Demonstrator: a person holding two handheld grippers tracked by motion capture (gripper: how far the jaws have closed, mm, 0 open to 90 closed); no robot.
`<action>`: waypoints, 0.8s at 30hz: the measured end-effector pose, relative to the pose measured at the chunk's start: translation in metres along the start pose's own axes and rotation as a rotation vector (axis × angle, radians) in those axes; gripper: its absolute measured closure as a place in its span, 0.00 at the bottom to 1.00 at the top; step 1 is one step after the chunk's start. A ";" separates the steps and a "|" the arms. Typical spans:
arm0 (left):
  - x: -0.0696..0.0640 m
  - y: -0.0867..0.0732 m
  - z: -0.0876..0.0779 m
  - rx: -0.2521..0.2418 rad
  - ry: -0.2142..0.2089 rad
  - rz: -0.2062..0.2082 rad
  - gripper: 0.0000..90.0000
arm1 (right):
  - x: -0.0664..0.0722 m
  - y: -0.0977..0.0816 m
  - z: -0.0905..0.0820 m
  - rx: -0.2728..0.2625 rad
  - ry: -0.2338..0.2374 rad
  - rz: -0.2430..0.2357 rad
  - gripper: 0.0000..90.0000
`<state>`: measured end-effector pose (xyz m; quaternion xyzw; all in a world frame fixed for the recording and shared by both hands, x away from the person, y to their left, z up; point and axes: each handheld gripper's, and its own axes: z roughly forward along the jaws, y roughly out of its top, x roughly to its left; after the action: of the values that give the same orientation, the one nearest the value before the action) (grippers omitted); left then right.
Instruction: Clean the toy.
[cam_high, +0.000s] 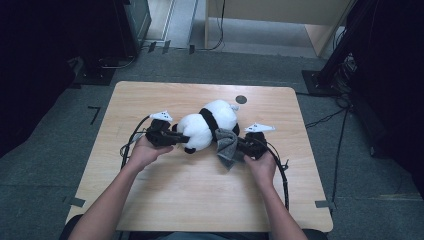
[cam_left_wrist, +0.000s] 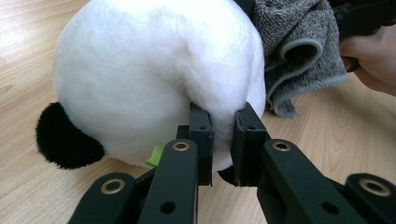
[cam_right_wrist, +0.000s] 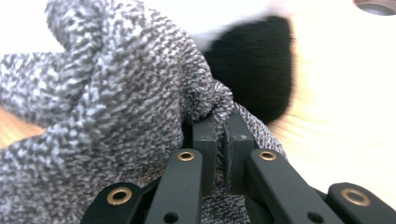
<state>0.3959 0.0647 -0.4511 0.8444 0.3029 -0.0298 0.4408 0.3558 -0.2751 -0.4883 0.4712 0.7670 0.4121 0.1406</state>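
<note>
A light wooden desk (cam_high: 165, 195) with rounded corners stands on grey carpet (cam_high: 45, 150). A small dark round disc (cam_high: 241, 99) sits near the desk's far edge, right of centre. Beyond the desk, cables (cam_high: 220, 30) run across the floor toward pale wooden furniture (cam_high: 280, 12).

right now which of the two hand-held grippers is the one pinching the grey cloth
The right hand-held gripper: its jaws are shut on a fold of the grey knitted cloth. The left hand-held gripper instead pinches the white plush of the panda toy.

Plush panda (cam_high: 205, 125) lying, grey cloth (cam_high: 227, 146) beside.
</note>
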 end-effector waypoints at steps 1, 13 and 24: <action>0.000 0.000 0.000 -0.001 0.001 0.000 0.90 | -0.002 0.000 -0.001 -0.001 -0.012 0.009 0.97; -0.001 -0.003 -0.004 -0.022 0.019 -0.014 0.90 | -0.031 0.001 -0.033 -0.140 -0.136 0.181 0.97; -0.028 -0.008 0.006 -0.040 0.021 0.015 0.87 | 0.011 0.023 -0.048 -0.202 0.003 0.019 0.97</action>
<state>0.3702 0.0498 -0.4520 0.8379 0.3017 -0.0113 0.4547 0.3344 -0.2848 -0.4390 0.4612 0.7174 0.4893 0.1824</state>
